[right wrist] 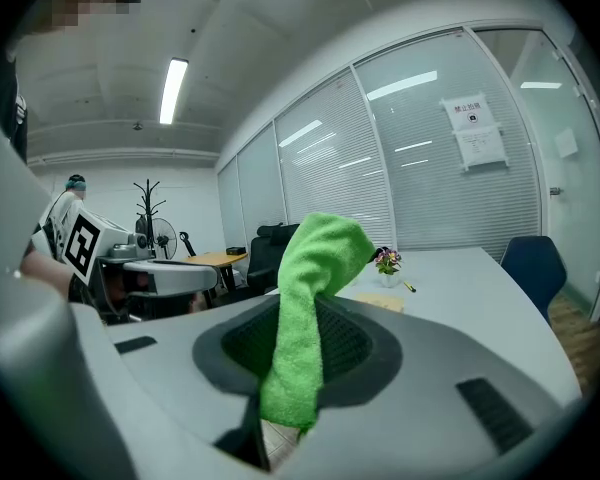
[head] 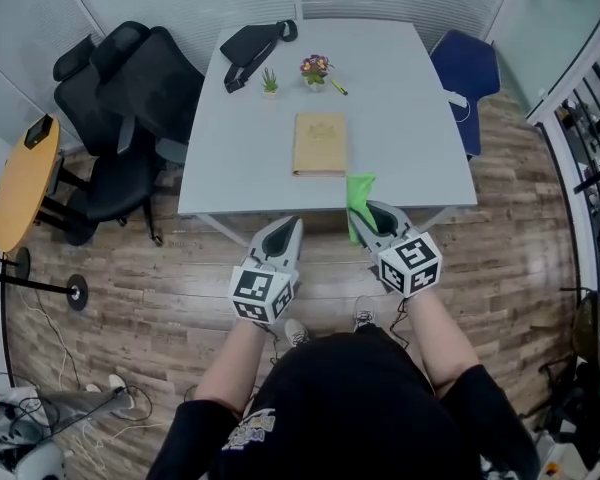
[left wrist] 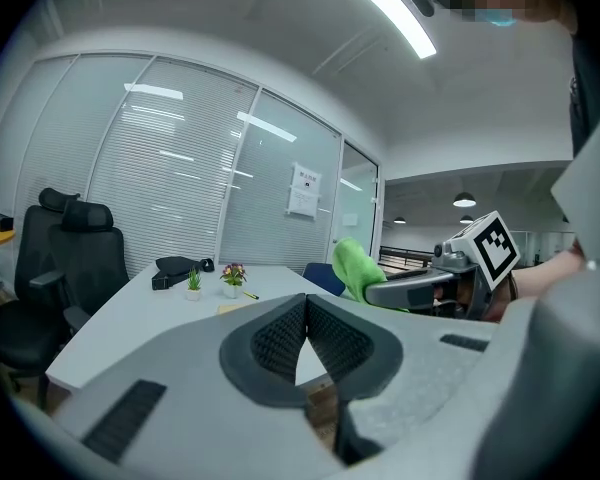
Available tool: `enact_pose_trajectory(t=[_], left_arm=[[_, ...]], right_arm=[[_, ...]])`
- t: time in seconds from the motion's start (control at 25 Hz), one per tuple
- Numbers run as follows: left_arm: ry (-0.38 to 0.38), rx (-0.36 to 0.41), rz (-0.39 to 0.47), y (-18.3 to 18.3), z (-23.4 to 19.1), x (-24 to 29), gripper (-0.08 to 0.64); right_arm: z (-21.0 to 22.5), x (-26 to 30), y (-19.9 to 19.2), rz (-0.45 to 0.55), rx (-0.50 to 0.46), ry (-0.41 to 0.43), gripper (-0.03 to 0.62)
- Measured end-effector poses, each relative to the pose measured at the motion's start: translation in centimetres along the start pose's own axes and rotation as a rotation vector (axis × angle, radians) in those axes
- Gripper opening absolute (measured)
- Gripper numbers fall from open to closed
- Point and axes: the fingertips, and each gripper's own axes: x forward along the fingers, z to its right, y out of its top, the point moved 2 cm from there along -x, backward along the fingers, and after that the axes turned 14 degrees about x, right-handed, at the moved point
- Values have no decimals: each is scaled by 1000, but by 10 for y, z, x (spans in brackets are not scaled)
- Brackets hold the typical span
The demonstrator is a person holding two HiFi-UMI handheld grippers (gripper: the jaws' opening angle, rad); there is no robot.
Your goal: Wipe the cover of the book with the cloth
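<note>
I can read no wording from here. A paper notice on the glass wall has a red heading and print too small to make out. The book, near the table's front edge, has a faint cover design I can't read. The cubes on my left gripper and right gripper carry only black-and-white square patterns.

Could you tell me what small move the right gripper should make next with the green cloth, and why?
Probably ease the right gripper forward and down until the green cloth meets the book: its jaws grip the cloth, which hangs at the near edge of the table, short of the book.
</note>
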Motion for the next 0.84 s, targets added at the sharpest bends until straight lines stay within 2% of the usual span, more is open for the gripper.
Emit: enact_pose_trajectory(t=[0.84], left_arm=[[28,30,10,11,19,-1,5]], right_arm=[[5,-16,8,22,-21,36,95]])
